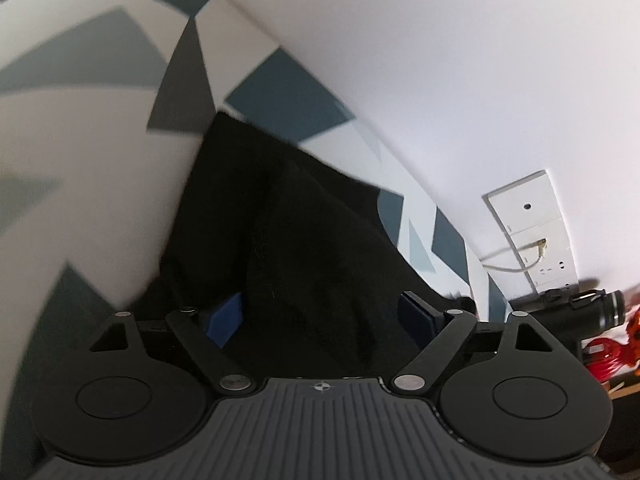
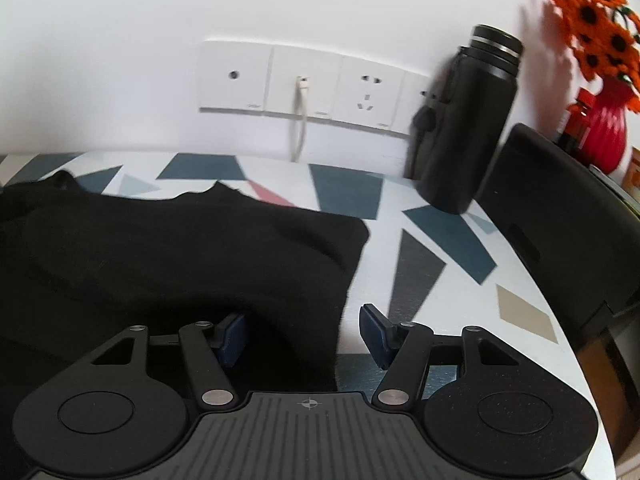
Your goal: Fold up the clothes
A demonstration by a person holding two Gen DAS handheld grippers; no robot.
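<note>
A black garment point(image 2: 168, 248) lies spread on the patterned table point(image 2: 440, 248). In the right wrist view its right edge runs between the fingers of my right gripper point(image 2: 306, 334), whose jaws stand wide open; the left blue pad point(image 2: 232, 338) is partly under cloth. In the left wrist view the garment point(image 1: 304, 248) rises as a dark fold between the open jaws of my left gripper point(image 1: 320, 316); its blue pads point(image 1: 226, 316) stand apart on either side of the cloth.
A black bottle point(image 2: 468, 128) stands at the wall by the sockets point(image 2: 304, 80), with a white cable plugged in. A black chair back point(image 2: 560, 232) is at the table's right edge. A red vase point(image 2: 604, 124) with orange flowers stands behind it.
</note>
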